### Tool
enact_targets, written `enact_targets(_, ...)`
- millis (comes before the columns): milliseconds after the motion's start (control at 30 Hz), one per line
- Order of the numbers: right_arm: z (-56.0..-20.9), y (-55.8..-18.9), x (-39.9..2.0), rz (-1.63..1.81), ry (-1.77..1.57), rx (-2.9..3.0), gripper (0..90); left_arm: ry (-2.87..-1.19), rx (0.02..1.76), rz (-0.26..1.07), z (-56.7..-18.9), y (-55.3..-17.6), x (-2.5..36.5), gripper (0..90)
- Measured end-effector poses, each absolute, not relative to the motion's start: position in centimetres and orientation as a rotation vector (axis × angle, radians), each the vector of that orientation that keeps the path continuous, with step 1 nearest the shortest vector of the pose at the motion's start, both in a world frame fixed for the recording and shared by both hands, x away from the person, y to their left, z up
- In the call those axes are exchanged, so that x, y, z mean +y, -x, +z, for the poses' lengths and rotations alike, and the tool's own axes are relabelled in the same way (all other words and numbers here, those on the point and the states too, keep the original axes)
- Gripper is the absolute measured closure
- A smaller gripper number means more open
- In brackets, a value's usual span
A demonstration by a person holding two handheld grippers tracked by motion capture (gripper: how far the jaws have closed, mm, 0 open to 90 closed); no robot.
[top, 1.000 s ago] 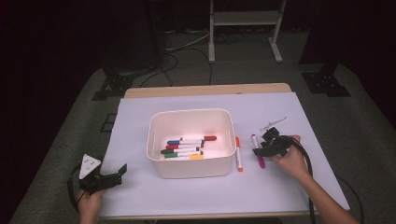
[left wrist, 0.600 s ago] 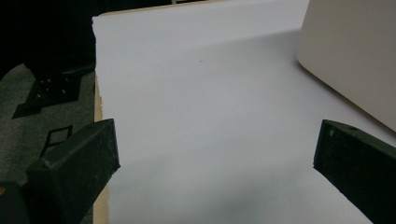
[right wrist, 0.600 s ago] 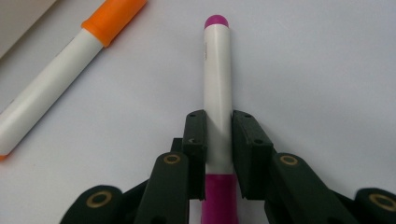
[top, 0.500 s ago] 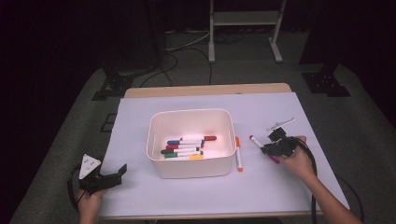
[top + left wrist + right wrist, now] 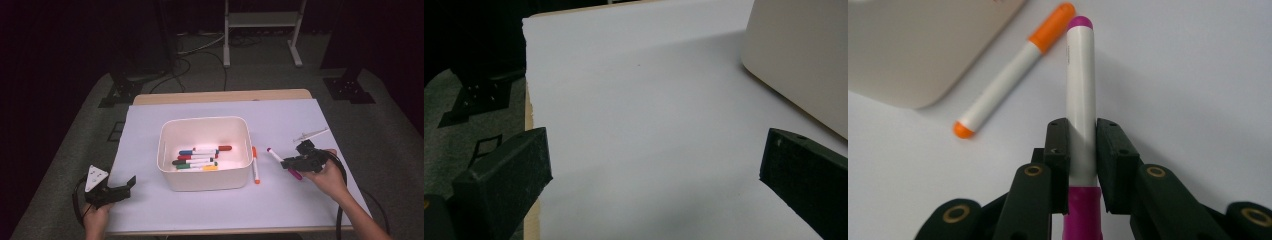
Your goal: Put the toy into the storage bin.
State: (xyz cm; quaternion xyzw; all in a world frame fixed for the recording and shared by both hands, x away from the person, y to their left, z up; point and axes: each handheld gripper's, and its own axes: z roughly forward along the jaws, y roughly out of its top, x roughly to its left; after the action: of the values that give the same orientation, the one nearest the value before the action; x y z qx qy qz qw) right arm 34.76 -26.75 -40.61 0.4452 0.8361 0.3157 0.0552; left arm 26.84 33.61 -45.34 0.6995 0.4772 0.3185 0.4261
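Note:
A white marker with a magenta cap [image 5: 1081, 90] points forward between the jaws of my right gripper [image 5: 1082, 127], which is shut on its barrel. From above, that marker [image 5: 275, 155] hangs just over the white sheet, right of the bin, with the right gripper [image 5: 292, 162] behind it. An orange-capped marker [image 5: 255, 165] lies on the table between the bin and the held marker [image 5: 1008, 75]. The cream bin [image 5: 205, 121] holds several coloured markers [image 5: 200, 157]. My left gripper [image 5: 127, 182] rests open at the table's front left corner, nothing between its jaws [image 5: 654, 165].
A thin grey syringe-like tool [image 5: 311, 134] lies on the sheet beyond my right hand. The bin's wall [image 5: 804, 55] stands to the right of the left gripper. The table's left edge [image 5: 526, 100] runs beside the left jaw. A metal stand [image 5: 260, 20] rises behind the table.
My right gripper has closed on the magenta marker, lifted it off the sheet and drifted a little to the right. The left gripper has stayed put.

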Motion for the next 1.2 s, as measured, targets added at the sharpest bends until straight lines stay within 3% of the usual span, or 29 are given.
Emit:
enact_targets(600, -32.2, -32.5, -24.8, 1.115, -1.151, 2.550, 75.7, -1.756, 1.190, 0.797, -45.3, -26.9, 33.6, 0.0)
enact_targets(1200, -26.7, -32.4, -17.9, 1.181, -0.872, 2.682, 75.7, -1.752, 1.195, 0.789, -45.3, -26.9, 33.7, 0.0)
